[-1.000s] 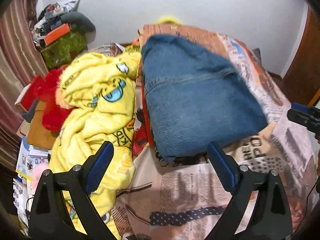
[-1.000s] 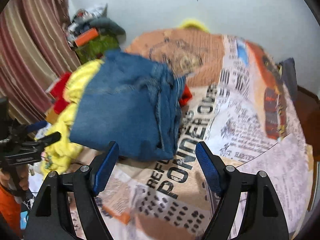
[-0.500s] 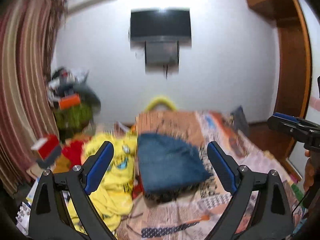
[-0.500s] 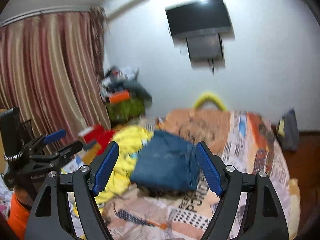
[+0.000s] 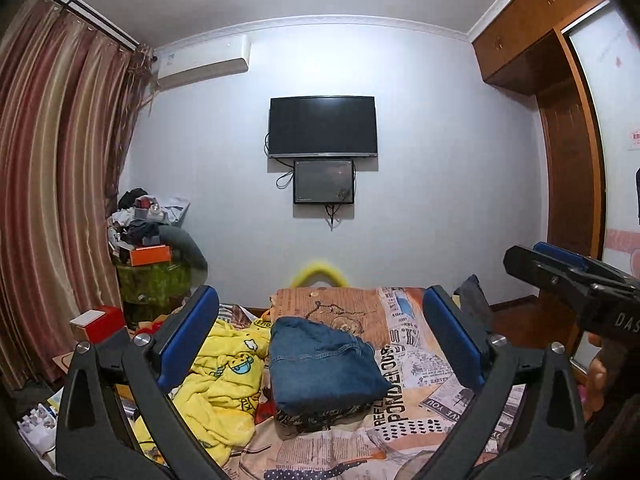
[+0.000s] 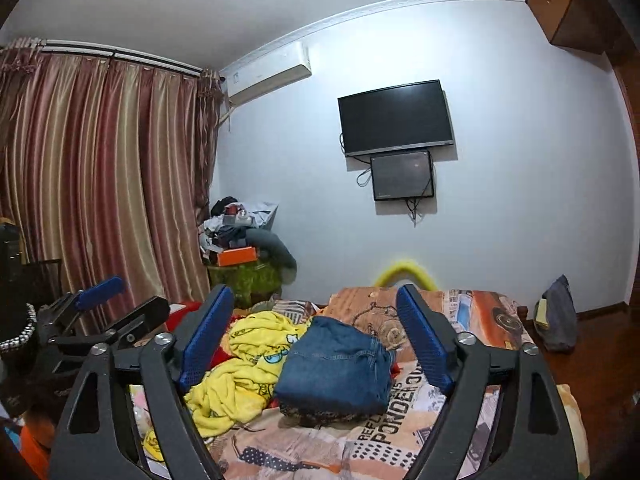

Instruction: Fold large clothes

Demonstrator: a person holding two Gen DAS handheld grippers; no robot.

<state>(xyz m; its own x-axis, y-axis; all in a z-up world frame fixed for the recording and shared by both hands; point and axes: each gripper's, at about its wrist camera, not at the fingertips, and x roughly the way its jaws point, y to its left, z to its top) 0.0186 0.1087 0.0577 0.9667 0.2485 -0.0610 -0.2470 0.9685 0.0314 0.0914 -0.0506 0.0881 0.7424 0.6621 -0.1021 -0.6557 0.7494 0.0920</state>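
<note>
A folded pair of blue jeans (image 5: 324,364) (image 6: 336,368) lies on the newspaper-print bed sheet (image 5: 420,400) (image 6: 400,432). A crumpled yellow cartoon garment (image 5: 224,376) (image 6: 248,360) lies just left of it. My left gripper (image 5: 320,296) is held level, well back from the bed, its jaws wide and opening with nothing between them. My right gripper (image 6: 316,296) is likewise back from the jeans, jaws opening and empty. Each gripper shows in the other's view: the right gripper (image 5: 560,276) at the right edge, the left gripper (image 6: 112,300) at the left.
A television (image 5: 322,126) hangs on the far wall. Striped curtains (image 5: 60,200) run along the left, beside a heap of things on a green stand (image 5: 152,276) and a red box (image 5: 100,322). A wooden wardrobe (image 5: 568,160) stands right; a dark bag (image 6: 558,314) sits on the floor.
Both grippers have drawn back and up from the jeans and tilted from looking down at the bed to level. The jeans stay folded on the sheet.
</note>
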